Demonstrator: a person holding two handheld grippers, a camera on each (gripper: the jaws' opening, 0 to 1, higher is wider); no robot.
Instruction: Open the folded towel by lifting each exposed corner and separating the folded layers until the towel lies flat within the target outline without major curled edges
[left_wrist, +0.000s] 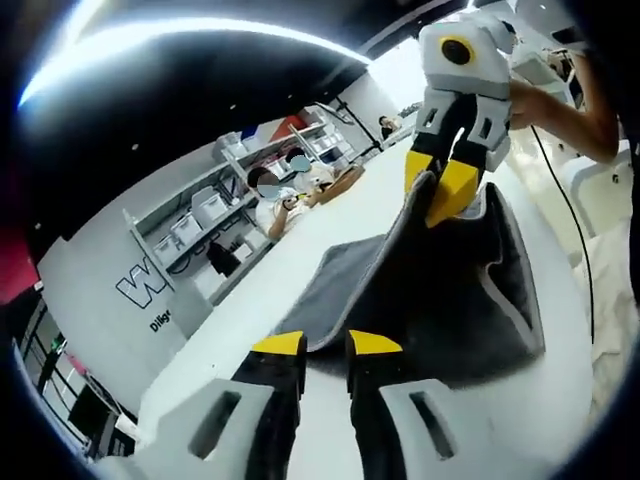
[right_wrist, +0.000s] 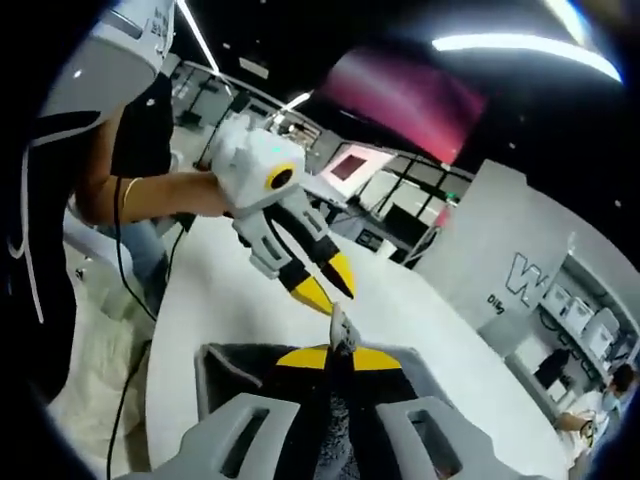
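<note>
A dark grey towel (left_wrist: 450, 300) with a paler border lies on the white table (left_wrist: 250, 330). One corner is pulled up into a peak. My right gripper (left_wrist: 437, 180) is shut on that raised corner, which comes in from the upper right in the left gripper view. In the right gripper view the towel (right_wrist: 343, 335) sticks up between my right gripper's (right_wrist: 343, 358) yellow tips. My left gripper (left_wrist: 327, 345) stands open at the towel's near edge, holding nothing. Seen from the right gripper view, my left gripper (right_wrist: 326, 283) hovers just above the pinched corner, apart from it.
A person's arm (right_wrist: 150, 195) holds the left gripper, and a black cable (right_wrist: 125, 300) hangs off the table edge. People sit at the table's far end (left_wrist: 285, 195). Shelves with bins (left_wrist: 200, 215) line the wall behind. Bare table (right_wrist: 250, 310) surrounds the towel.
</note>
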